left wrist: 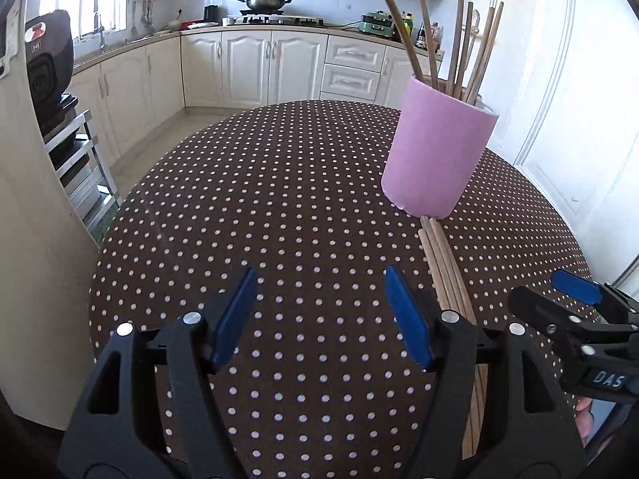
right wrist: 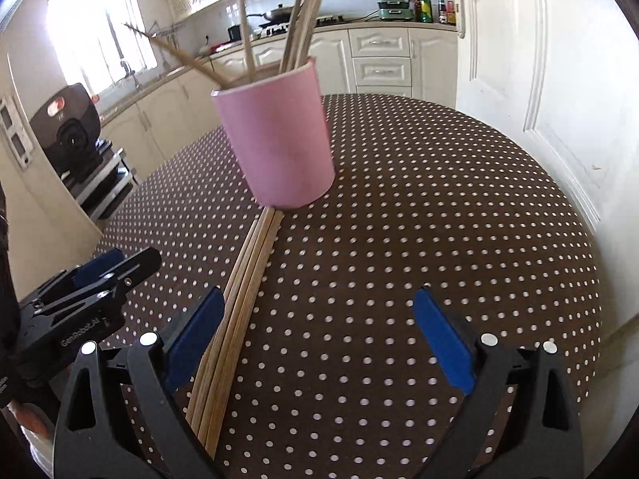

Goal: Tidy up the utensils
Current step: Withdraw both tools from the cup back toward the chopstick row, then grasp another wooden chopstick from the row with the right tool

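Note:
A pink cup (left wrist: pixel 437 151) stands on the polka-dot table (left wrist: pixel 279 199) and holds several upright wooden chopsticks (left wrist: pixel 471 48). A bundle of loose chopsticks (left wrist: pixel 445 267) lies flat on the table, its far end touching the cup's base. My left gripper (left wrist: pixel 319 311) is open and empty, left of the bundle. In the right wrist view the cup (right wrist: pixel 279 139) is ahead to the left, and the bundle (right wrist: pixel 243 299) runs beside the left fingertip of my right gripper (right wrist: pixel 319 335), which is open and empty. Each gripper shows in the other's view: the right one (left wrist: pixel 579 319), the left one (right wrist: pixel 84 299).
A white door (right wrist: pixel 539 80) stands to the right of the table. A white fridge (left wrist: pixel 32 239) and a metal rack with an appliance (left wrist: pixel 56 92) stand to the left. Kitchen counters with a wok (left wrist: pixel 263 2) line the back wall.

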